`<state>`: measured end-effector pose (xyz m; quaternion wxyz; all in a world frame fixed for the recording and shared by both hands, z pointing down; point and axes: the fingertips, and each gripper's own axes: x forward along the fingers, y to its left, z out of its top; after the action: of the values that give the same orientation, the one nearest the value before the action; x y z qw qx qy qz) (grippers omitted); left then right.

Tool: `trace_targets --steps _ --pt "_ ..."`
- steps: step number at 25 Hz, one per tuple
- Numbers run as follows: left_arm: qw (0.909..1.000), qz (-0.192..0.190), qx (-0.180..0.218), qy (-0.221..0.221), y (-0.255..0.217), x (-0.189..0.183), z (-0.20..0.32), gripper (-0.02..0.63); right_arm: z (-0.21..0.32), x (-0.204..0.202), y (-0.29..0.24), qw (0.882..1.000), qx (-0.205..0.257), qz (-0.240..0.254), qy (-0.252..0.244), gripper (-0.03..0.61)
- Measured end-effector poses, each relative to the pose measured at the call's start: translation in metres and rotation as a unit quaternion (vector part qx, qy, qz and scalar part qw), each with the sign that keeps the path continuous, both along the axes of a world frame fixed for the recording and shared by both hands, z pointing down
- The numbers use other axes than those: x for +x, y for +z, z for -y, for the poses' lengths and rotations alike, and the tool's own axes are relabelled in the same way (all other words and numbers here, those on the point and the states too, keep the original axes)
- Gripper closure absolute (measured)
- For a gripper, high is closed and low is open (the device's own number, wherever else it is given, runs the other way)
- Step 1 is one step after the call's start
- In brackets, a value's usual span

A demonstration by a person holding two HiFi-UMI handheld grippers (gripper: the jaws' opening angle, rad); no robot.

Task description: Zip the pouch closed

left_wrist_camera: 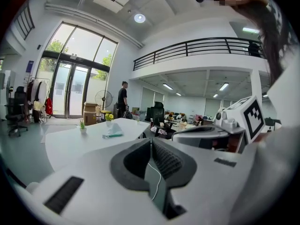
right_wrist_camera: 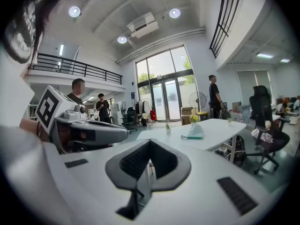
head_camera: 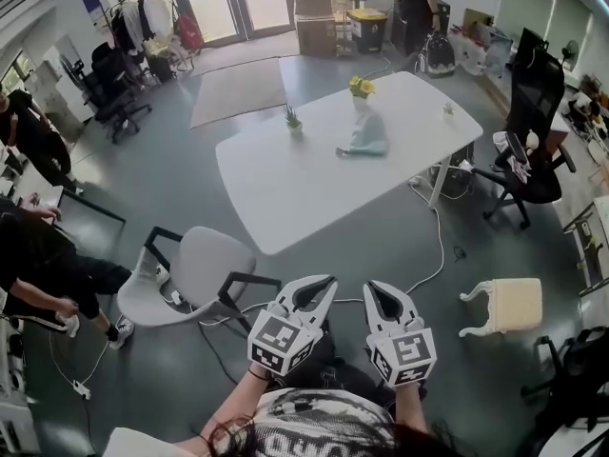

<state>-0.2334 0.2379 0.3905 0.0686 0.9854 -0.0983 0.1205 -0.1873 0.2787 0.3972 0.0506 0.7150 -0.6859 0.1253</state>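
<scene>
The pale green cloth pouch (head_camera: 363,137) is seen on the white surface (head_camera: 285,193), upper middle. The fingers of the left gripper (head_camera: 326,282) and right gripper (head_camera: 372,288), bottom middle, are held together, empty.

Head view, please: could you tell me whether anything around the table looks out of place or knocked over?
A cream stool lies on its side on the floor right of the white table, its legs pointing sideways, so it looks knocked over. The pouch on the table looks normal.
</scene>
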Motion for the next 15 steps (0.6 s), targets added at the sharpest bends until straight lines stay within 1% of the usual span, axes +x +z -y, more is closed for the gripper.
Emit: trace_targets --steps 4,7,11,15 --pt "1.0 0.005 0.002 -0.003 0.003 0.013 0.012 0.592 0.013 0.015 0.002 1.0 0.005 0.009 -0.001 0.586" --pt "1.0 0.009 -0.002 -0.001 0.009 0.03 0.028 0.592 0.029 0.029 0.007 1.0 0.005 0.019 0.001 0.586" --pt "0.9999 0.009 -0.007 0.008 0.019 0.068 0.061 0.592 0.06 0.06 0.021 1.0 -0.007 0.024 0.001 0.587" --pt "0.9998 0.006 -0.005 0.016 0.016 0.108 0.106 0.592 0.108 0.094 0.02 1.0 -0.011 0.024 -0.003 0.586"
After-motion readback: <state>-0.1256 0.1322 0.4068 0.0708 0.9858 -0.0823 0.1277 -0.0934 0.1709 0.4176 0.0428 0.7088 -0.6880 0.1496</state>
